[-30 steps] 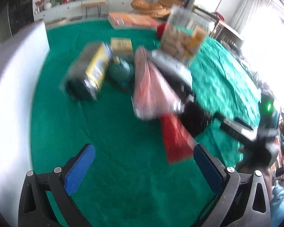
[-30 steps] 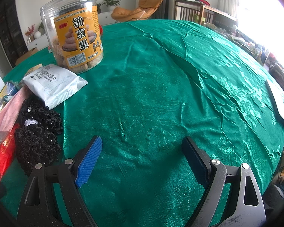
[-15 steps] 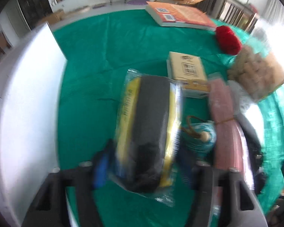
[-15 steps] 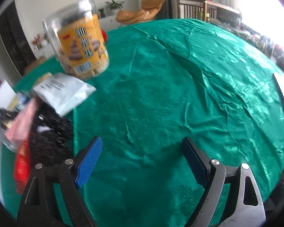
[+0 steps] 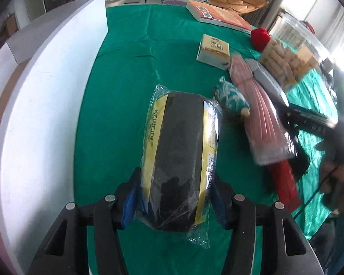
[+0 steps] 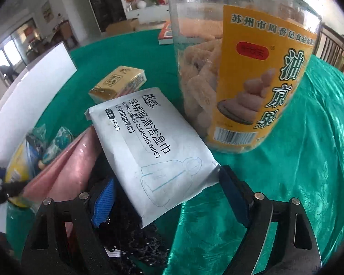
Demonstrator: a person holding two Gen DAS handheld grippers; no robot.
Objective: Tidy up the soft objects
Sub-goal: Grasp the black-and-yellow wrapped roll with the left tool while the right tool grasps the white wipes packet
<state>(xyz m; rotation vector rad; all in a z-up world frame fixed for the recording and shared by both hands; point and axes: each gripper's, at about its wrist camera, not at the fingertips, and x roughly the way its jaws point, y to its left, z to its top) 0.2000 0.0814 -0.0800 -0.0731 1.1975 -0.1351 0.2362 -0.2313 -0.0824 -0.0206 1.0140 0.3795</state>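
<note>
Green cloth point(image 5: 117, 73); left gripper point(image 5: 175, 197) clamps sponge pack point(image 5: 181, 160).

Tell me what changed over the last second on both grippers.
The left gripper moved in from open over bare cloth and closed on the yellow-and-black wrapped pack. The right gripper swung left and forward from the bare cloth; it is open, straddling the white wipes packet beside the snack jar. The tissue pack, pink bundle and jar stay put.
</note>
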